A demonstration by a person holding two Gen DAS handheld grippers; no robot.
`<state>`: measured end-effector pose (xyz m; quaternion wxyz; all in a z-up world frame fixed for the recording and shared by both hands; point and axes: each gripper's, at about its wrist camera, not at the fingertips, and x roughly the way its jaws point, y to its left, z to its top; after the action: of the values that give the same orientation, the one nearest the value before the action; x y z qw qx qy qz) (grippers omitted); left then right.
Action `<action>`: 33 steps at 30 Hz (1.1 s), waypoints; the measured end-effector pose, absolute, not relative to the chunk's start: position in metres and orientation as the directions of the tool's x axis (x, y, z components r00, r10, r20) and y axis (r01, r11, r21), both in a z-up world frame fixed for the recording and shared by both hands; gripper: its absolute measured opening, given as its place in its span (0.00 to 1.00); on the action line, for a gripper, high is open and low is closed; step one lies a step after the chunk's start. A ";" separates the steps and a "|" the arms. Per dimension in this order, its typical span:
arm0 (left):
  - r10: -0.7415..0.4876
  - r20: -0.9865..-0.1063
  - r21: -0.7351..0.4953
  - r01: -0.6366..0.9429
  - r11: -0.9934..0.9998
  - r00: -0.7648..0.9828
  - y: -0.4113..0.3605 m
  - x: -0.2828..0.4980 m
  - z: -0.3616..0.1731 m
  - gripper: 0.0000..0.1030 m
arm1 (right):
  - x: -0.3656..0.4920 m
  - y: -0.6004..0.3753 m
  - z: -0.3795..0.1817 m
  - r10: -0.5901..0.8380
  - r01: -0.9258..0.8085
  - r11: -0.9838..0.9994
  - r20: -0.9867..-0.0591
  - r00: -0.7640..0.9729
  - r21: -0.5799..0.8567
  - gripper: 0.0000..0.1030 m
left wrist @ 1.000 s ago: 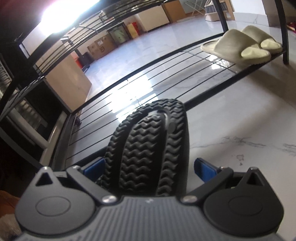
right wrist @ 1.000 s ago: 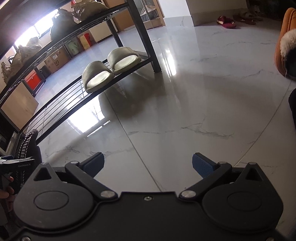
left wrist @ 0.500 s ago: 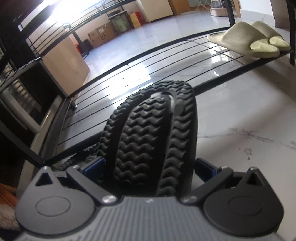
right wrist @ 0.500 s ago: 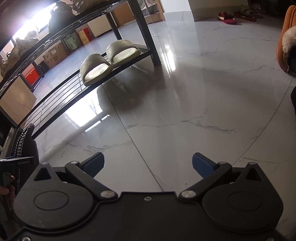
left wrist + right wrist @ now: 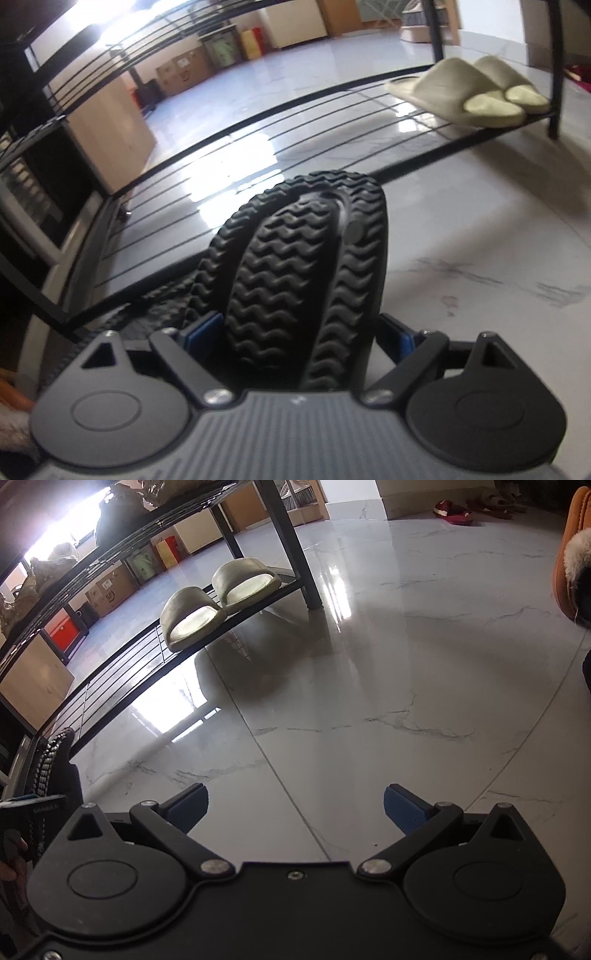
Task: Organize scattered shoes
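Black wire rack (image 5: pixel 332 122), bottom shelf: pair of beige slippers (image 5: pixel 476 88) at right end; rack stands on marble floor (image 5: pixel 406 683).

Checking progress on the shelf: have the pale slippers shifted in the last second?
No. The pale slippers sit at the same end of the bottom shelf, beside the rack leg.

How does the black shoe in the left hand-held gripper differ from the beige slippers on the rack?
The black rubber shoe with wavy tread is dark and tipped sole-up; the pair of beige foam slippers is pale and smooth, resting flat. The shoe sits between the closing left hand-held gripper; the slippers lie untouched on the black wire shoe rack.
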<state>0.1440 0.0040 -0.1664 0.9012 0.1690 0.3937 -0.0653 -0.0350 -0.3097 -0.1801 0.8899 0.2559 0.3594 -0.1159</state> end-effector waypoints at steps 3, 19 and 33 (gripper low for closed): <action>-0.029 -0.743 0.198 0.261 0.945 0.669 -0.006 0.134 -0.164 0.86 | -0.035 -0.312 -0.178 -0.020 0.391 0.836 -0.691 0.722 0.384 1.00; 0.087 -0.787 0.052 -0.076 0.996 0.610 -0.114 0.039 -0.159 0.88 | -0.042 -0.353 -0.168 -0.090 0.501 0.736 -0.667 0.739 0.455 1.00; 0.123 -0.758 0.032 -0.153 0.988 0.641 -0.136 0.024 -0.154 0.99 | -0.048 -0.376 -0.172 -0.144 0.567 0.680 -0.673 0.725 0.465 1.00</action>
<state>0.0241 -0.1357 -0.1540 0.9056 -0.0177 0.4168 0.0763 -0.0478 -0.3764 -0.1716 0.8632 0.3428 0.3083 -0.2059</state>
